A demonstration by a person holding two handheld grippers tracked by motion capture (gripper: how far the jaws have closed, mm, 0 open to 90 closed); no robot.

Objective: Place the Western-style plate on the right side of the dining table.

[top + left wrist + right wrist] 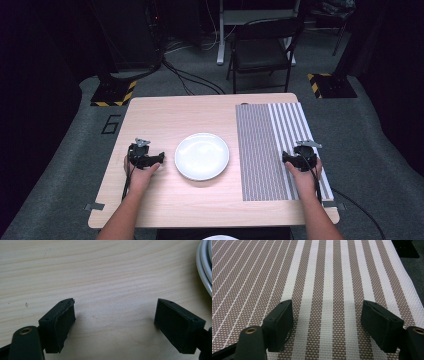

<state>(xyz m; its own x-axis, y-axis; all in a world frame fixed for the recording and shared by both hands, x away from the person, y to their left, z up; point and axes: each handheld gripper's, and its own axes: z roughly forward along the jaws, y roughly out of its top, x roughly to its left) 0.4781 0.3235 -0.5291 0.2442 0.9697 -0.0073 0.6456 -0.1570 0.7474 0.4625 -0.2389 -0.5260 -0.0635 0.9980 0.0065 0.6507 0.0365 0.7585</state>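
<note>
Wooden table (165, 197), high view: white plate (202, 156) centre, striped placemat (262, 150) right | left gripper (113, 315) view: jaws apart, empty, plate rim beside | right gripper (327, 322) view: spread over placemat, nothing held | step: likely start; next, reach and grasp.

The counter (165, 195) is showing a pale wood grain with fine wavy lines. The plate (202, 156) is looking plain glossy white. The placemat (260, 150) is wearing brown and white stripes, thin on its left part and broad on its right; its weave is appearing dotted. Both grippers, left (142, 150) and right (302, 152), are showing black jaws, possibly matte.
</note>
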